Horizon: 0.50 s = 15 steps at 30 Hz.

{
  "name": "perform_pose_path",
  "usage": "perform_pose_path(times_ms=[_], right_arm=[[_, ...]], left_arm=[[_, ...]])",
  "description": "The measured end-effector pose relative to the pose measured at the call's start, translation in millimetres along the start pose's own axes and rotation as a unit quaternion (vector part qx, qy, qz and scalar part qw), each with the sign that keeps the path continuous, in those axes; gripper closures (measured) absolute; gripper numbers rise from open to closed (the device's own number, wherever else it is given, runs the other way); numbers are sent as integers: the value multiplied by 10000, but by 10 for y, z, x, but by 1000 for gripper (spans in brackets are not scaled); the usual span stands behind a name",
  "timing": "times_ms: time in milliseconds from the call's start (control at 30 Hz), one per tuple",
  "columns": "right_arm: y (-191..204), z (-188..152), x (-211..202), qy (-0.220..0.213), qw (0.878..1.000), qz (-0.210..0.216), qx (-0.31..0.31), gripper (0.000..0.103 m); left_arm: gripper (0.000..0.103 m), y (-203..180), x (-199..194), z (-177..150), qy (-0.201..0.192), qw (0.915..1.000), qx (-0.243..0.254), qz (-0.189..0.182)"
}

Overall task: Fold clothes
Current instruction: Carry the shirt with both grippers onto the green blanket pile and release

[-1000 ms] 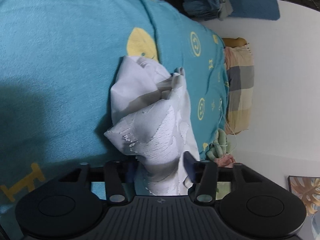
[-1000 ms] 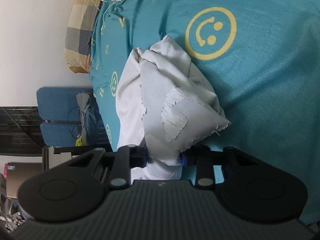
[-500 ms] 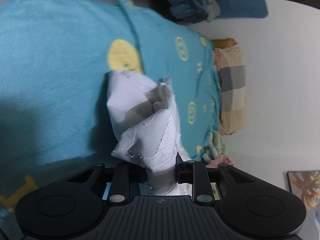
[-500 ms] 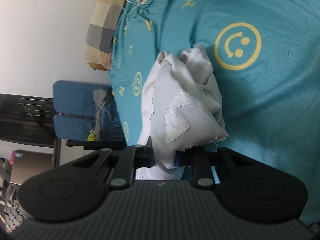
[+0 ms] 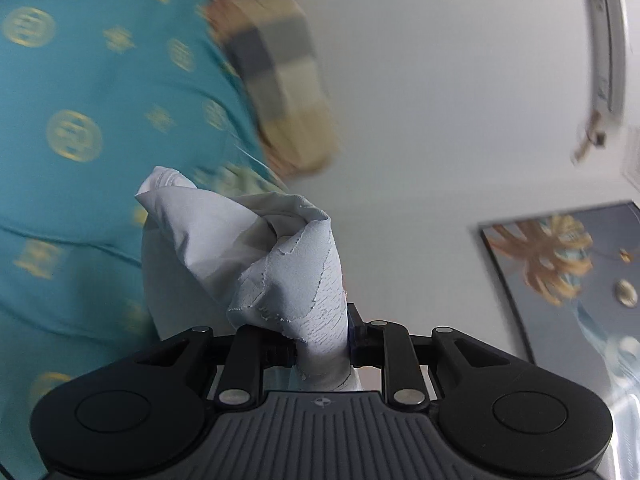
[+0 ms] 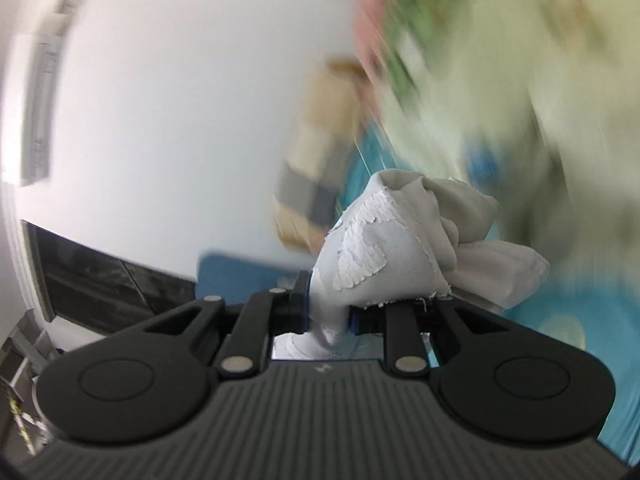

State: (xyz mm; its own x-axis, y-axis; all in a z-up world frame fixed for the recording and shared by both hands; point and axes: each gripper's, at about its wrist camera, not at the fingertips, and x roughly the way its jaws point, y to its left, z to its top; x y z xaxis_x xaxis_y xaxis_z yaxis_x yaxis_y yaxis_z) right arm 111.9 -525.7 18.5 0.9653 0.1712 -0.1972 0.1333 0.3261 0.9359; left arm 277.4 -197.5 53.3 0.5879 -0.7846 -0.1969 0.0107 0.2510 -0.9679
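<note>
Two grippers, and each has a pinch of the same pale garment. On our left gripper (image 5: 323,350) the black jaws are drawn in narrow and clamped on a twisted neck of the white garment (image 5: 256,252). The cloth is thin and matte, and it balloons into a crumpled cone above the jaws, with a raw, frayed seam and a patch of rough, cracked print across the front. Behind it lies the teal bedspread (image 5: 80,80), soft-looking and dotted with yellow round emblems. A checked pillow (image 5: 280,76) in grey, cream and tan squares sits at its edge against the plain white wall (image 5: 440,80). A framed picture (image 5: 560,264) with golden leaves hangs lower right.

Our right gripper (image 6: 329,316) is likewise closed narrow on another bunch of the garment (image 6: 400,248), where a raised, flaky white patch stands out on smoother grey-white fabric that folds into soft lumps. The upper right of that view is badly smeared; we think the pink-green blur (image 6: 440,40) is more fabric, but can't tell.
</note>
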Motion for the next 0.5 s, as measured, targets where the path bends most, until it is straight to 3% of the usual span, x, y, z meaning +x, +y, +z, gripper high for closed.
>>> perform_pose_path(times_ms=[100, 233, 367, 500], right_arm=[[266, 749, -198, -534, 9972, 90, -522, 81], [401, 1448, -424, -1042, 9875, -125, -1174, 81], [63, 1720, -524, -1179, 9818, -525, -1394, 81], [-550, 1514, -476, -634, 9821, -1290, -1216, 81]], left_arm=[[80, -504, 750, -172, 267, 9985, 322, -347], [80, -746, 1309, -653, 663, 9914, 1057, -402], [79, -385, 1621, -988, 1116, 9808, 1589, -152], [80, 291, 1529, -1223, 1610, 9683, 1889, 299]])
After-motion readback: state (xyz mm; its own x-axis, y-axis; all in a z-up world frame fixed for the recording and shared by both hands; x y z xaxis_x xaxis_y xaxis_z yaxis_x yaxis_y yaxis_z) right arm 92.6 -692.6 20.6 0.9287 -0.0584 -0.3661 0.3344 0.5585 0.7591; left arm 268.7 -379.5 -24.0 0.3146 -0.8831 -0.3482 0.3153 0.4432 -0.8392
